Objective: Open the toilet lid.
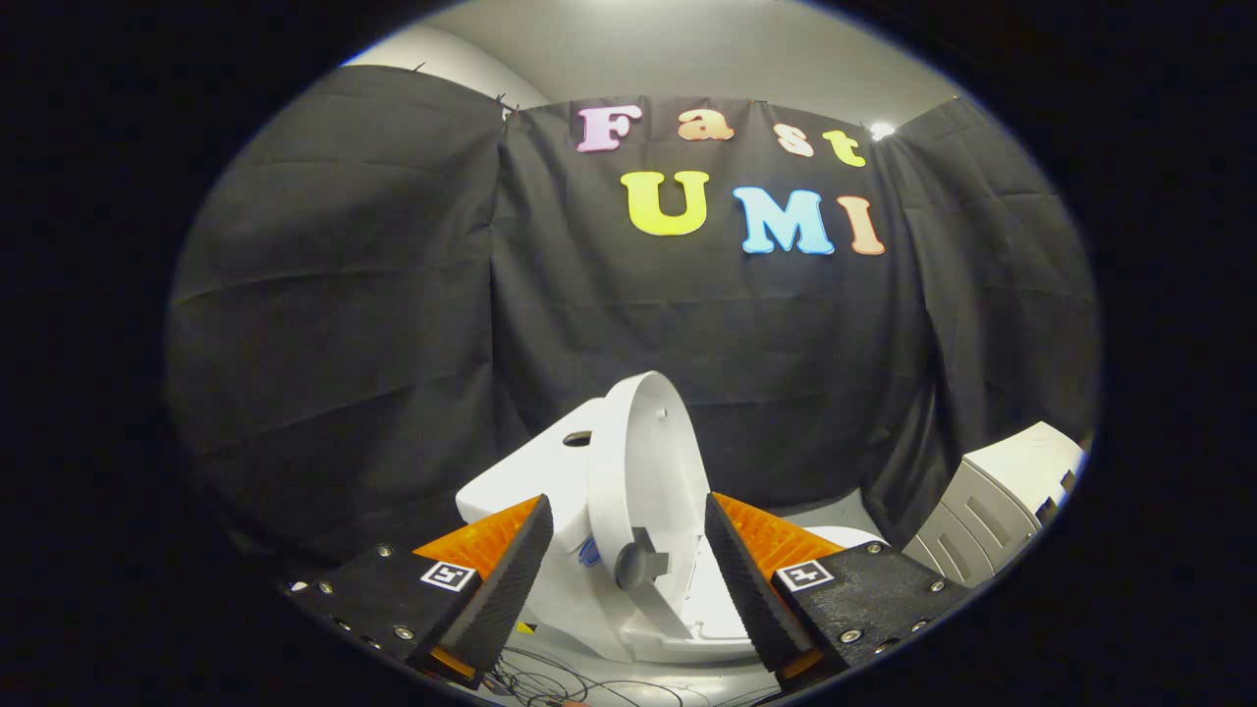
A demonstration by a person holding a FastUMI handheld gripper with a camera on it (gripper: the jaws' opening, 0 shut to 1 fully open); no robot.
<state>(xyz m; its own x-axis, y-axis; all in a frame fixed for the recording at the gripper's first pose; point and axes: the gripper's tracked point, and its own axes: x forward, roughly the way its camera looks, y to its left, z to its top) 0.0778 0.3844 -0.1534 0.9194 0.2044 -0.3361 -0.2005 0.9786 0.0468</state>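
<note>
Hand-held gripper [628, 570]: fingers spread wide, a broad gap between the pads, nothing clamped. Neither pad appears to press on anything.

Toilet lid [653, 471]: white, raised almost to upright, standing just ahead of the fingers and rising through the gap between them. Its inner face is turned toward the right finger; a small dark bumper sits low on that face. Long axis runs bottom to top, leaning slightly away toward the tank [530, 471], which sits directly behind the lid on the left-finger side. The hinge end is low, close to the fingertips; the free end is high against the booth wall.

Bowl and seat rim [687, 638] lie below the lid, between and beneath the fingers. Loose cables [550, 682] trail on the floor beneath. A pale ribbed appliance [1002, 496] stands well apart beyond the right finger.

Judgement: lid looks essentially open. Any remaining move is a short push toward the tank, or withdrawing without catching the lid edge.
</note>
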